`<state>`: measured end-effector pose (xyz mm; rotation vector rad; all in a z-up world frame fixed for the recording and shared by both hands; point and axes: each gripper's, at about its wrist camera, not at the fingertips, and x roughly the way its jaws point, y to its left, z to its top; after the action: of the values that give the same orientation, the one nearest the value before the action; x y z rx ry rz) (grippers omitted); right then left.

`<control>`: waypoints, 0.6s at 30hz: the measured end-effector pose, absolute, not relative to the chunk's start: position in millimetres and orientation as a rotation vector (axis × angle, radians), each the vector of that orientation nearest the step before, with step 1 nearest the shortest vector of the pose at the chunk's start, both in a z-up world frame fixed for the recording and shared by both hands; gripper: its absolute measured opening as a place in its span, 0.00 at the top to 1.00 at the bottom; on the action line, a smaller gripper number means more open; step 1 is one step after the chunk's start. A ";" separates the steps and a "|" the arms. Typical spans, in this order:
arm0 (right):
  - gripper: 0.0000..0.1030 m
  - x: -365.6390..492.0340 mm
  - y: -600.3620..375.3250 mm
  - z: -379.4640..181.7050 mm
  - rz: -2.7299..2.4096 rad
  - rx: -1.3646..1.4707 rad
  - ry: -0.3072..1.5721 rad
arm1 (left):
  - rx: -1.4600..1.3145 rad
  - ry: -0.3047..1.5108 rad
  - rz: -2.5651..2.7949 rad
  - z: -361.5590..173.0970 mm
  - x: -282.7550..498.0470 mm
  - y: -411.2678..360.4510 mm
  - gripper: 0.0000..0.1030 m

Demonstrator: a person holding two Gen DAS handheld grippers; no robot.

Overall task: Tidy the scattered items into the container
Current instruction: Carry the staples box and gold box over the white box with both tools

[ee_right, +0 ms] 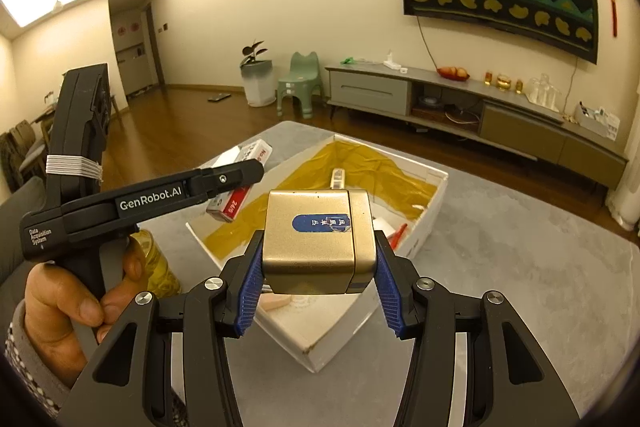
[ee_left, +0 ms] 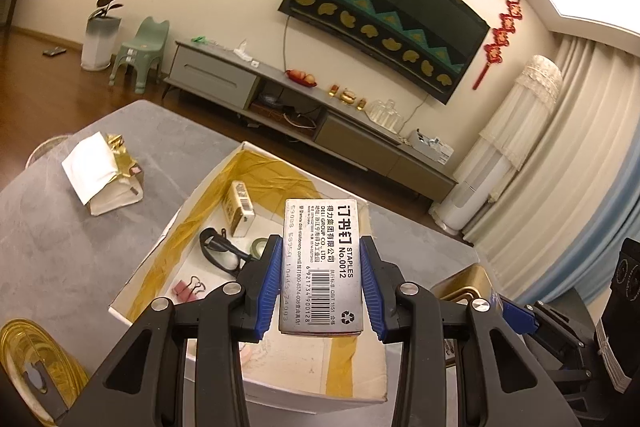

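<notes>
Two loads are in the air at once, one in each tool, both above the open box.

Left wrist view: the left tool (ee_left: 322, 283) pinches a staple box (ee_left: 323, 265) by its long sides, label up, blue pads flat on both edges. It hangs over the near part of the box (ee_left: 176, 223), whose floor already holds a small carton (ee_left: 239, 207), black goggles (ee_left: 220, 251), a tape roll (ee_left: 259, 246) and pink clips (ee_left: 186, 287). A crumpled bag (ee_left: 102, 177) lies on the grey surface (ee_left: 52, 259) far left of the box, well apart from it, so work appears to remain. To release well, I would lower the staple box toward the bare white floor at the near right, away from the goggles, and spread the pads only when it is low, so it lands flat.

Right wrist view: the right tool (ee_right: 318, 287) is pressed onto a gold case (ee_right: 316, 241), gripped low on its two sides, above the near corner of the box (ee_right: 434, 195). The left tool shows at left, held in a hand (ee_right: 64, 303), with the staple box partly hidden behind it. Both loads aim at the same end, so I judge they should go down one at a time, the case set upright in a free spot beside the gold lining (ee_right: 360, 163) and not dropped on the things beneath it.
</notes>
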<state>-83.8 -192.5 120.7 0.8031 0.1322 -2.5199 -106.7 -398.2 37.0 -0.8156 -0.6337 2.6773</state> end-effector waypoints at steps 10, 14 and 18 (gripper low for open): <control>0.48 -118.4 -203.6 119.9 -2.502 0.851 0.152 | -0.940 -0.674 2.633 20.4 -121.1 -393.7 0.62; 0.48 -132.0 -206.5 117.4 -2.488 0.884 0.150 | -0.964 -0.651 2.646 17.9 -125.0 -390.0 0.62; 0.48 -146.1 -209.7 109.7 -2.468 0.931 0.166 | -0.998 -0.670 2.659 12.3 -134.1 -392.1 0.62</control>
<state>-146.1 -209.7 109.7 0.9305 0.1657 -2.4677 -134.1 -392.1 12.3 -0.9984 -0.6701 2.6587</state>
